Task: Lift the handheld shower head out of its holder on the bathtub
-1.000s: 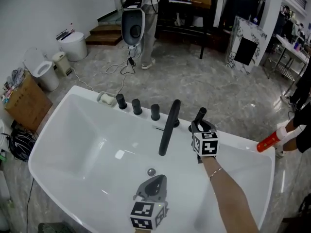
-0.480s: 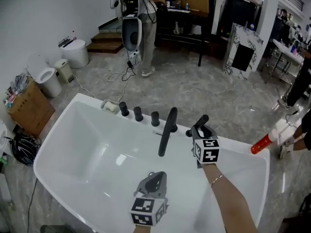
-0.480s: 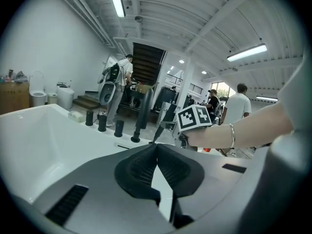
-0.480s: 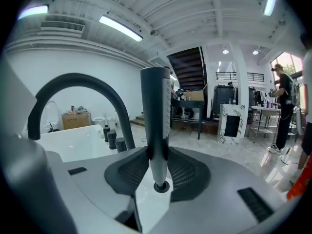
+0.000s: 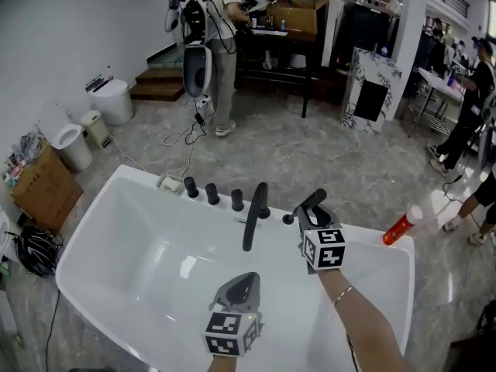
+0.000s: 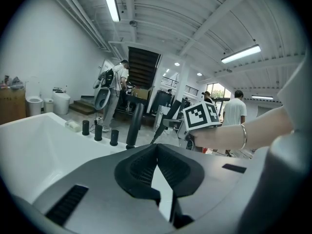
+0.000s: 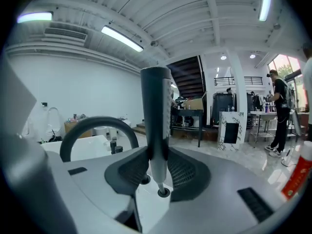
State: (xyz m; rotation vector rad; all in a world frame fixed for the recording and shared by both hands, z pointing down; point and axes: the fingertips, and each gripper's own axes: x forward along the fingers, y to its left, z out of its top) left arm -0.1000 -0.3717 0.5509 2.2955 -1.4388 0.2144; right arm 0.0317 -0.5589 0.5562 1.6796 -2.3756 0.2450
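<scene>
The black handheld shower head (image 5: 311,201) stands upright between the pads of my right gripper (image 5: 315,210), which is shut on it. In the right gripper view the wand (image 7: 157,121) hangs with its lower end just above the round holder (image 7: 163,192) on the white bathtub rim (image 5: 364,248). From the left gripper view I see the shower head (image 6: 169,117) to the right of the black spout (image 6: 135,125). My left gripper (image 5: 241,288) hovers over the tub basin, shut, with nothing between its jaws (image 6: 157,147).
A curved black spout (image 5: 253,215) and three black knobs (image 5: 211,193) line the tub's far rim. An orange-red bottle (image 5: 401,225) stands on the right rim and a small pale object (image 5: 169,182) on the left end. People stand beyond on the grey floor.
Both grippers have risen. The right one has carried the shower head up from its holder, and the wand's lower end now hangs above the hole.
</scene>
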